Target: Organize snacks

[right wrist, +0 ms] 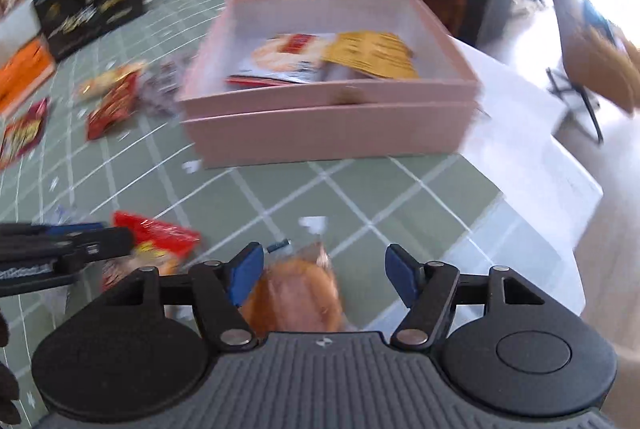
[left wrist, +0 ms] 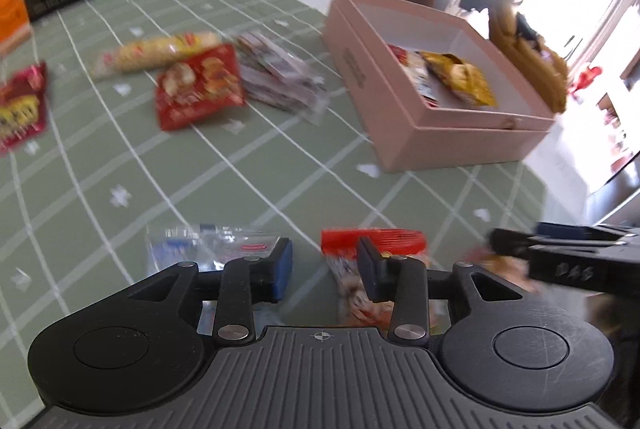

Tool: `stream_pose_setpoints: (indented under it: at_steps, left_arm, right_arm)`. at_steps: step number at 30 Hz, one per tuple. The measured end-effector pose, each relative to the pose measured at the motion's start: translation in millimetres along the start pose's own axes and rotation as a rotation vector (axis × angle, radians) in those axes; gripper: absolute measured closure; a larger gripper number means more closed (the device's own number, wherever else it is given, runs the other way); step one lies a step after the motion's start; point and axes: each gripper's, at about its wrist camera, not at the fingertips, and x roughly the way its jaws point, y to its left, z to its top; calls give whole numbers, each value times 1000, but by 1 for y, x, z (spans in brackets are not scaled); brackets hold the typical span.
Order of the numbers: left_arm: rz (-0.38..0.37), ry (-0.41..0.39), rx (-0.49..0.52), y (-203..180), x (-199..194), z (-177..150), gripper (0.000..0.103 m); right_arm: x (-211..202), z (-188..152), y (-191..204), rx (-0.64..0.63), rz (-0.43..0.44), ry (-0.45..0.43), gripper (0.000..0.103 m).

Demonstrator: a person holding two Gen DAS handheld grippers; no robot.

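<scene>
While both claws are held low over the green checked counter (left wrist: 100,157), the left claw (left wrist: 325,271) is seen partly parted, its blue pads apart with only bare cloth in the gap. A red-topped snack packet (left wrist: 372,243) lies just past its right pad; whether pad and packet touch cannot be told. A clear packet with blue print (left wrist: 208,249) lies just beyond the left pad.

The right claw (right wrist: 326,277) is seen wider. An orange-brown bun in clear wrap (right wrist: 298,295) lies between its pads, close to the left pad and apart from the right one; no grip is made out.

The pink box (right wrist: 328,133) is seen open ahead of the right claw, near the counter's far right part. Inside it, a yellow packet (right wrist: 370,53) and a red-and-white packet (right wrist: 292,51) are recorded.

Further left on the counter, loose snacks are noted: a red packet (left wrist: 198,85), a long yellow packet (left wrist: 156,55), a pile of clear sachets (left wrist: 280,73) and a dark red packet (left wrist: 20,105) at the left edge. Both views are blurred.
</scene>
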Motion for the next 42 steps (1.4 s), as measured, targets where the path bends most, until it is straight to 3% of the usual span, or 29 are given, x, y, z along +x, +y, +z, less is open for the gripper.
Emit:
stream_pose_setpoints:
  at_steps: [2,6,10,16,23,30,34,36,38,42]
  left_arm:
    - [19,3,-6,3,-2,3,66]
    - [-49,14,-42,4,-8,6,66]
    - [-80,19,25,-18,-10,8,66]
    - [-20,37,166,-43,3,-3,61]
    - [44,41,112,-14,0,-9,65]
    - [-87,9,-32,13,-17,-8,66]
    - [-180,-22,25,0,-34,-12,65]
    - [-179,13,54,-11,-37,-17,65]
    - [-175,77,-12,-17,-36,-21,66]
    - [-247,162,-161,-18,-21,-28,66]
  right_arm:
    - [4,-1,-11,29,-18,5,36]
    - [6,-4,-24,65,3,0,34]
    - [7,-8,-22,38,8,-16,28]
    - [7,-11,-18,5,19,-35,21]
    - [5,-20,-19,3,11,-55,15]
    - [5,-22,-14,-4,7,-51,14]
    - [0,-21,-18,7,33,-37,15]
    - [-9,-22,-20,6,50,-48,16]
    - [-19,-22,-21,-17,43,-56,16]
    - [-39,-26,-20,-66,61,-81,16]
